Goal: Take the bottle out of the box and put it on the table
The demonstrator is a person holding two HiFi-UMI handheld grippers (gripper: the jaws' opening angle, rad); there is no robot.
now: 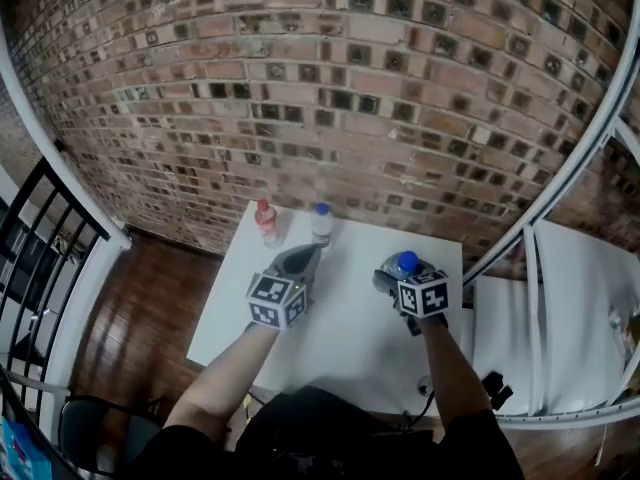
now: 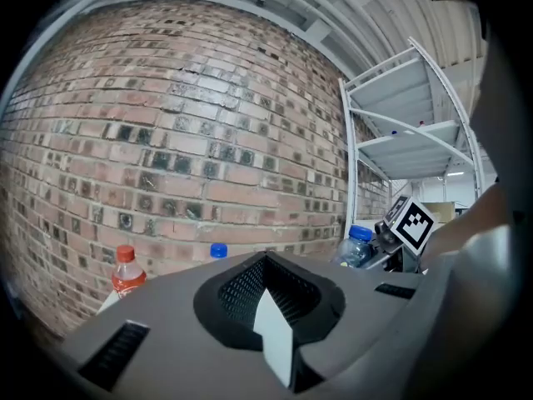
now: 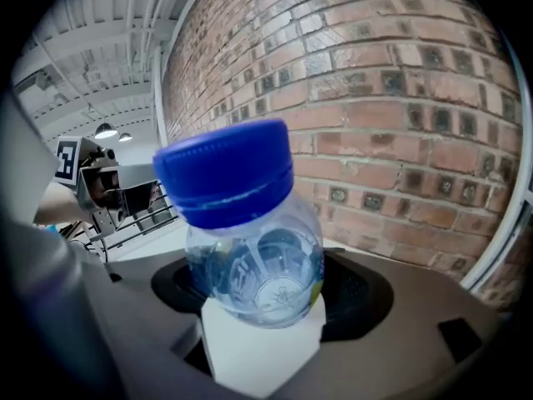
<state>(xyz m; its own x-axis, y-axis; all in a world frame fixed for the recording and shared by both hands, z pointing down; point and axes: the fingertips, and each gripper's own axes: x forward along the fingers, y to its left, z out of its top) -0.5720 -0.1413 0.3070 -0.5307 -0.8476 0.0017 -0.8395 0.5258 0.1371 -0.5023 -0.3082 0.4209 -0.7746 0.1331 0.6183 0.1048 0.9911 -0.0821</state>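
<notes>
My right gripper is shut on a clear bottle with a blue cap and holds it over the right part of the white table. In the right gripper view the bottle fills the space between the jaws, neck tilted up and left. My left gripper hovers over the table's middle, its jaws together with nothing between them. Beyond it, at the table's far edge by the wall, stand a red-capped bottle and another blue-capped clear bottle. No box shows in any view.
A brick wall rises right behind the table. White metal shelving stands close on the right. A black railing and wooden floor lie to the left, with a dark chair at the bottom left.
</notes>
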